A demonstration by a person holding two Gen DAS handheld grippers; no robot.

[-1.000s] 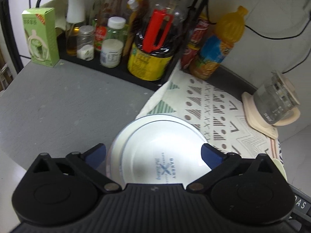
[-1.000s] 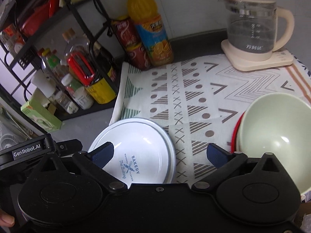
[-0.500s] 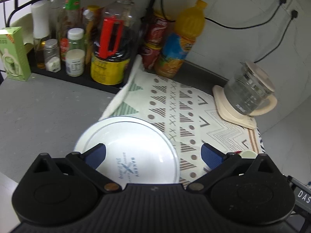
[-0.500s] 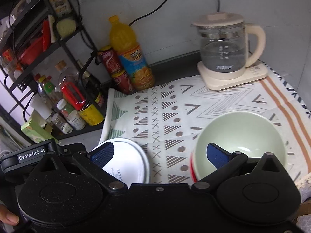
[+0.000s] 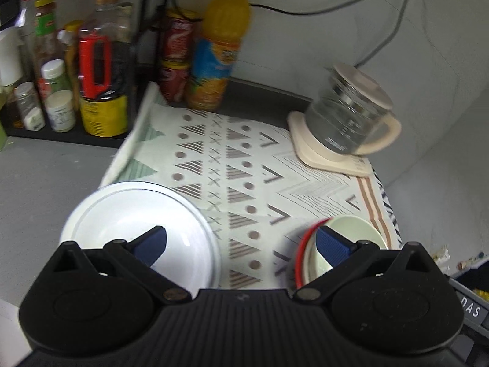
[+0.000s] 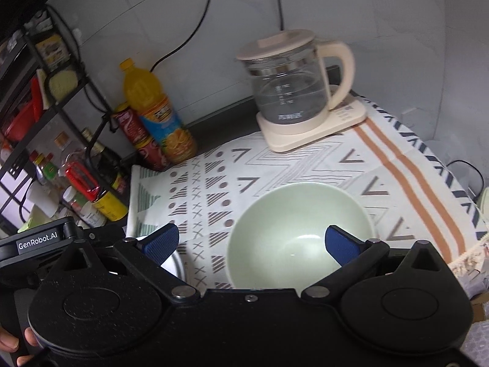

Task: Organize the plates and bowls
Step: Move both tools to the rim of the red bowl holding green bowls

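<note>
A white plate (image 5: 134, 223) lies on the left edge of the patterned cloth (image 5: 244, 168), partly over the grey counter. My left gripper (image 5: 241, 246) hovers open above the cloth, its left pad over the plate and its right pad over a pale green bowl (image 5: 351, 232) that sits in a red-rimmed dish (image 5: 301, 244). In the right wrist view the green bowl (image 6: 293, 229) lies just ahead of my right gripper (image 6: 250, 244), which is open with nothing between its fingers. A sliver of the white plate (image 6: 174, 264) shows by its left pad.
A glass kettle (image 6: 293, 91) on a cream base stands at the back right of the cloth. An orange juice bottle (image 5: 218, 49) and red cans (image 5: 177, 58) stand at the back. A black rack of sauce bottles (image 5: 91, 70) lines the left. A hand (image 6: 12, 342) holds the left gripper.
Both grippers have pulled back and up, and their views swung right. The white plate stays on the cloth, released, and the green bowl has come into the left wrist view.
</note>
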